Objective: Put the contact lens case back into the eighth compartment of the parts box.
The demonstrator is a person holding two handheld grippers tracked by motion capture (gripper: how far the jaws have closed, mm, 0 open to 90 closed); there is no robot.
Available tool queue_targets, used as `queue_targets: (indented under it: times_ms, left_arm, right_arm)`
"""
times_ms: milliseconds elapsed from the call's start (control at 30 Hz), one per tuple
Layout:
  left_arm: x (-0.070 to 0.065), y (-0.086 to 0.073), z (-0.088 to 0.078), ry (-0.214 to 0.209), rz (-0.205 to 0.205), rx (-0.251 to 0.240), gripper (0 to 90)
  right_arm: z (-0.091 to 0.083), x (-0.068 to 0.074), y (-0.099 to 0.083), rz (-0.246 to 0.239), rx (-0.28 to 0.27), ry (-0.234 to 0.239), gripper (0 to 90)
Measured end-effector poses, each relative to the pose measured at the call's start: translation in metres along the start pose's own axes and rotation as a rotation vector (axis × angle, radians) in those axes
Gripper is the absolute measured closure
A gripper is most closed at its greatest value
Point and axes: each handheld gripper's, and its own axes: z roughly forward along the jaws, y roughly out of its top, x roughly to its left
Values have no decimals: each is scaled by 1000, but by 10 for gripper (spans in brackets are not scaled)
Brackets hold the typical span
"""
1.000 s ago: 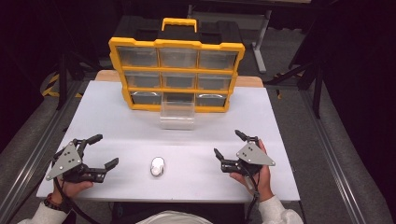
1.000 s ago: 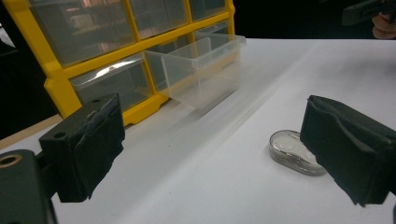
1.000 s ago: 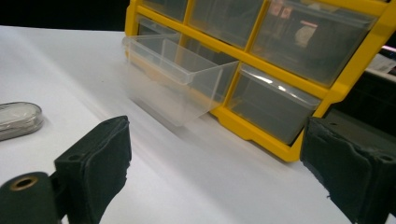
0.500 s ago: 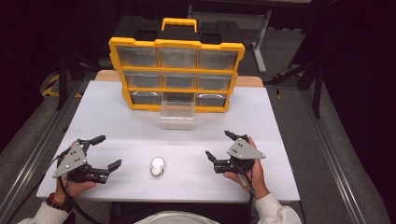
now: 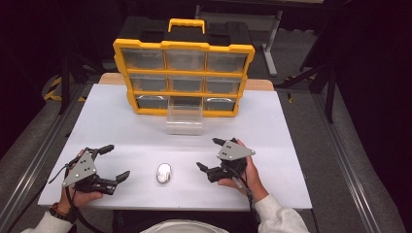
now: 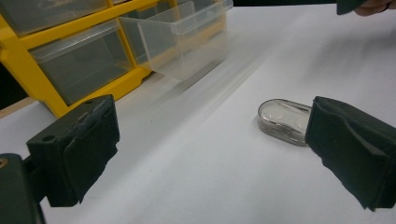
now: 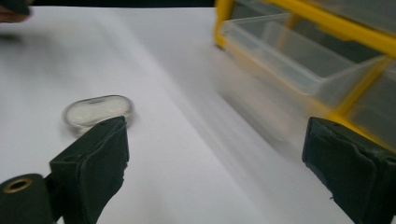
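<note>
While the small clear case [image 5: 164,173] lies flat on the white surface [image 5: 121,131] between the two hands, the right gripper [image 5: 210,156] reaches toward it from just beside, its jaws having just been opening and now spread wide with nothing between them. The left gripper [image 5: 116,162] also stands wide open and empty. The approach seems in hand; next the right jaws must straddle the case and close, likely bound for the pulled-out drawer [image 5: 184,118] of the yellow organizer [image 5: 183,46].

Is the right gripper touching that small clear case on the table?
Apart. The high view shows bare white table between the right gripper and the case.
</note>
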Motion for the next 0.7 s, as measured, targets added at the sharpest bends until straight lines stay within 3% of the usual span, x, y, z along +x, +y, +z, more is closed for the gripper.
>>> queue_targets:
  times_ms: [167, 200, 433, 700]
  left_arm:
    - [-1, -1, 0, 4, -1, 2, 44]
    - [-1, -1, 0, 4, 1, 4, 44]
    - [-1, -1, -1, 4, 5, 3, 45]
    - [-2, -1, -1, 3, 0, -6, 52]
  right_arm:
    - [36, 18, 8, -42, 68, 96, 82]
    - [36, 18, 8, -42, 68, 96, 82]
    - [73, 41, 12, -91, 153, 219, 83]
    - [99, 55, 12, -120, 219, 282, 91]
